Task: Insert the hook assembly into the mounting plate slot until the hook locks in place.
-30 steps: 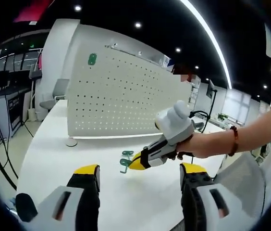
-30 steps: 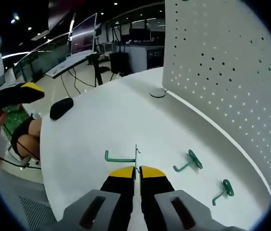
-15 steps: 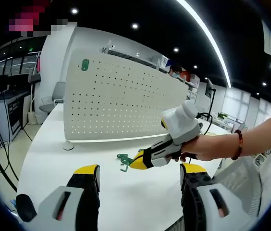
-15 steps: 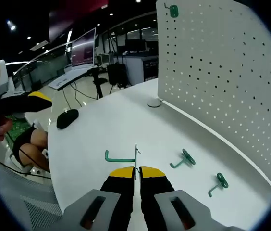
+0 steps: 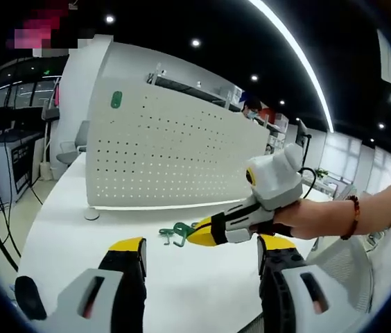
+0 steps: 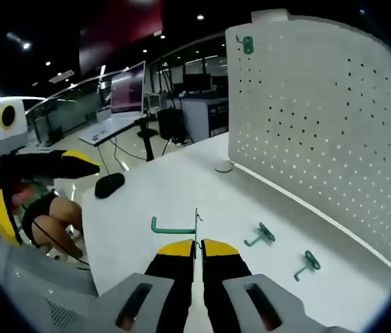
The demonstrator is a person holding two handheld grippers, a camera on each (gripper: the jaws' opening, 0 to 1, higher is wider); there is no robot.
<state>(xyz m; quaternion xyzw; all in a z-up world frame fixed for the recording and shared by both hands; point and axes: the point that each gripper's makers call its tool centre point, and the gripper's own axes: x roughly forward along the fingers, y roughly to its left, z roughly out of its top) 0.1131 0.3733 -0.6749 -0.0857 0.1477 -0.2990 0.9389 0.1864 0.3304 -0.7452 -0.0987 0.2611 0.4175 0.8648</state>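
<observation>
Left gripper view: left gripper (image 5: 199,253) low at the bottom, yellow-tipped jaws spread wide apart, nothing between them. Ahead, a white table (image 5: 64,229) with a tall white pegboard (image 5: 175,156) standing on it, full of small holes. One green hook (image 5: 116,100) already hung near the board's top corner. In from the right, the right gripper (image 5: 197,234) in a person's hand (image 5: 313,218), jaws closed on a green hook. More green hooks (image 5: 171,232) on the table just beside that tip, hard to tell apart.

Right gripper view: right gripper (image 6: 197,244) at the bottom, jaws pinched tight on a thin green hook (image 6: 171,226), held up above the table (image 6: 161,194). Two loose hooks (image 6: 259,234) and (image 6: 308,262) flat on the table, near the foot of the pegboard (image 6: 313,132). One hook (image 6: 247,45) up high on the board. Left gripper (image 6: 43,166) off at the left edge. A black mouse (image 6: 109,184) near the table's far edge.
</observation>
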